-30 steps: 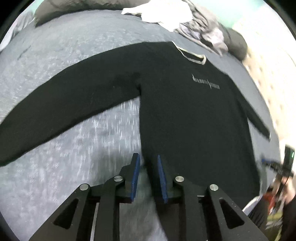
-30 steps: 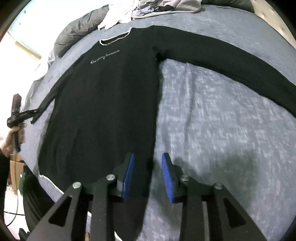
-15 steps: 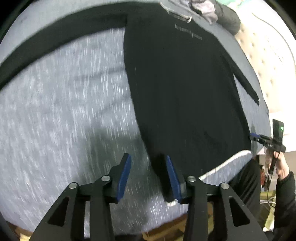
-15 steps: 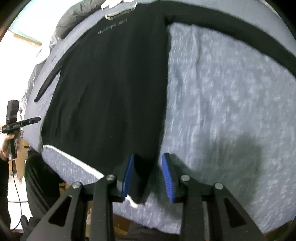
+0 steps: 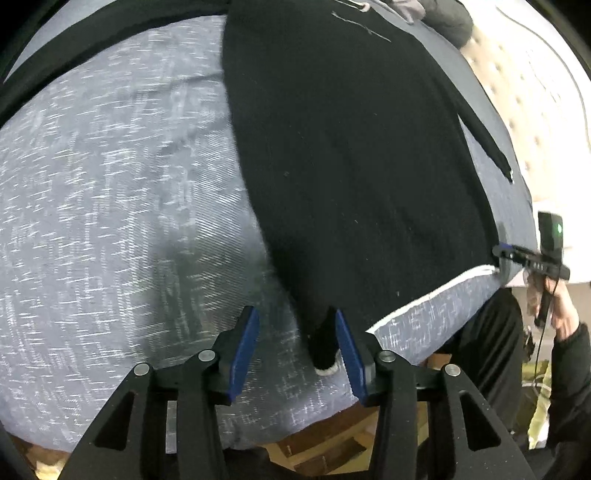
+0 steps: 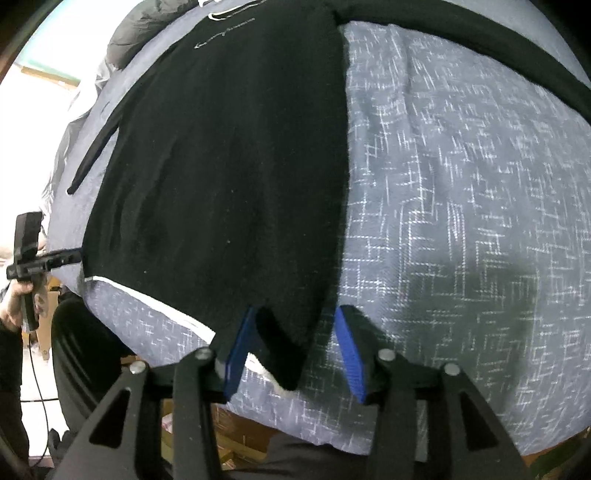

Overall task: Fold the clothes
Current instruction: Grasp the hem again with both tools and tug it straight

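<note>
**Hem corners released, both grippers pulled back to the near bed edge**

Since a second ago both wrist views have slid from mid-shirt to the hem, and both sets of jaws have just been opening.

Item 1: black long-sleeved knit shirt with small pale chest lettering (image 5: 354, 155), spread flat, front up, on the blue-grey flecked bedspread (image 5: 122, 206). Collar toward 12 o'clock, hem toward 6 o'clock, sleeves stretched out to either side. This reads as the smoothing stage; no fold is made yet.

Item 2: left gripper (image 5: 295, 343), jaws about half open. The shirt's bottom corner (image 5: 323, 347) lies between the blue pads, close against the 3 o'clock one, not clamped.

Item 3: right gripper (image 6: 293, 343), likewise half open. The opposite hem corner (image 6: 284, 350) lies between its pads, beside the 9 o'clock one, loose.

Not legible: chest lettering, too small. Cut off: the outstretched sleeve at each frame's upper rim. Whether either corner touches its nearer pad cannot be settled. Heaped clothes (image 5: 417, 9) at 12 o'clock are mostly cropped.
</note>
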Action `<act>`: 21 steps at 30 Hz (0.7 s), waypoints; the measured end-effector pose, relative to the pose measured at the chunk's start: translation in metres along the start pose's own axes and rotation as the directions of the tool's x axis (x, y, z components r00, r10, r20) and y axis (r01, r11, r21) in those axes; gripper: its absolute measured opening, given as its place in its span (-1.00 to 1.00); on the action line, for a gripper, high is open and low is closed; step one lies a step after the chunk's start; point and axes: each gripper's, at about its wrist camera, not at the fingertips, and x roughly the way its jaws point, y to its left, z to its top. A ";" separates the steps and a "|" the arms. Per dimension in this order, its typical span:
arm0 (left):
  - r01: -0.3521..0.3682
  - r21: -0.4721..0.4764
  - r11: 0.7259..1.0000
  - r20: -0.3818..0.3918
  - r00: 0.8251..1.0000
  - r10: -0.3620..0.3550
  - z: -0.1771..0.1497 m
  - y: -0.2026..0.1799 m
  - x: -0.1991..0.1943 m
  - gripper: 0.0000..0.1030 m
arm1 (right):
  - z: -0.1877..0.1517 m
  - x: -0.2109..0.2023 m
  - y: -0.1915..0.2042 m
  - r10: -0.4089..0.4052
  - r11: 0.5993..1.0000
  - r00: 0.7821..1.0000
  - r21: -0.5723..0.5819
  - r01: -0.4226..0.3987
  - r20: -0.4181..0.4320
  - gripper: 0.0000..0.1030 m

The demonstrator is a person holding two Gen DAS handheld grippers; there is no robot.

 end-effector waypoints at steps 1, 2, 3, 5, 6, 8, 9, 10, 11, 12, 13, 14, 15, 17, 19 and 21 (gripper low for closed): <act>-0.002 0.009 1.000 -0.002 1.000 0.002 -0.002 -0.002 0.002 -0.10 | 0.000 0.002 0.000 0.006 1.000 1.000 0.005 -0.006 -0.004 -0.11; -0.002 0.018 1.000 -0.004 1.000 0.002 -0.004 -0.004 0.004 -0.11 | 0.000 0.004 0.001 0.009 1.000 1.000 0.004 -0.009 -0.006 -0.11; 0.003 0.024 1.000 -0.005 1.000 -0.003 -0.006 -0.006 0.007 -0.11 | 0.000 0.005 0.002 0.010 1.000 1.000 0.001 -0.010 -0.009 -0.11; 0.015 0.035 0.999 -0.006 1.000 -0.014 -0.009 -0.009 0.009 -0.42 | -0.001 0.007 0.006 0.018 1.000 1.000 -0.013 -0.018 -0.014 -0.27; 0.014 0.043 0.999 -0.005 1.000 -0.013 -0.010 -0.011 0.010 -0.56 | -0.001 0.008 0.008 0.023 1.000 1.000 -0.021 -0.023 -0.018 -0.35; 0.002 0.066 0.998 0.003 1.000 -0.002 -0.012 -0.016 0.010 -0.85 | -0.003 0.011 0.015 0.015 0.999 1.000 -0.051 -0.017 -0.023 -0.64; -0.010 0.081 0.997 0.011 1.000 0.009 -0.013 -0.019 0.009 -0.87 | -0.003 0.011 0.019 0.013 0.998 1.000 -0.068 -0.014 -0.023 -0.71; -0.026 0.102 0.994 0.025 0.999 0.023 -0.014 -0.023 0.007 -0.87 | -0.003 0.011 0.022 0.016 0.996 1.000 -0.084 -0.017 -0.021 -0.79; -0.028 0.111 0.993 0.027 0.999 0.025 -0.016 -0.026 0.005 -0.88 | -0.004 0.010 0.025 0.015 0.995 1.000 -0.098 -0.017 -0.017 -0.81; -0.030 0.119 0.992 0.028 0.999 0.026 -0.017 -0.029 0.003 -0.88 | -0.004 0.009 0.028 0.011 0.994 1.000 -0.109 -0.013 -0.013 -0.81; -0.028 0.125 0.992 0.026 0.999 0.025 -0.018 -0.030 0.001 -0.88 | -0.005 0.007 0.029 0.010 0.993 1.000 -0.117 -0.011 -0.009 -0.82; -0.026 0.130 0.991 0.028 0.999 0.023 -0.016 -0.031 -0.001 -0.88 | -0.005 0.006 0.030 0.011 0.993 1.000 -0.120 -0.012 -0.004 -0.83; -0.024 0.133 0.991 0.030 0.999 0.020 -0.016 -0.031 -0.003 -0.89 | -0.006 0.003 0.030 0.014 0.992 1.000 -0.123 -0.013 0.001 -0.83; -0.017 0.130 0.991 0.033 0.999 0.013 -0.019 -0.028 -0.009 -0.90 | -0.011 -0.003 0.029 0.021 0.991 1.000 -0.135 -0.019 0.012 -0.84; -0.012 0.130 0.992 0.034 0.999 0.007 -0.023 -0.026 -0.013 -0.90 | -0.019 -0.009 0.036 0.022 0.988 1.000 -0.151 -0.019 0.018 -0.85; -0.003 0.128 0.992 0.027 1.000 -0.001 -0.028 -0.024 -0.015 -0.91 | -0.018 -0.013 0.028 0.015 0.987 1.000 -0.158 -0.013 0.016 -0.86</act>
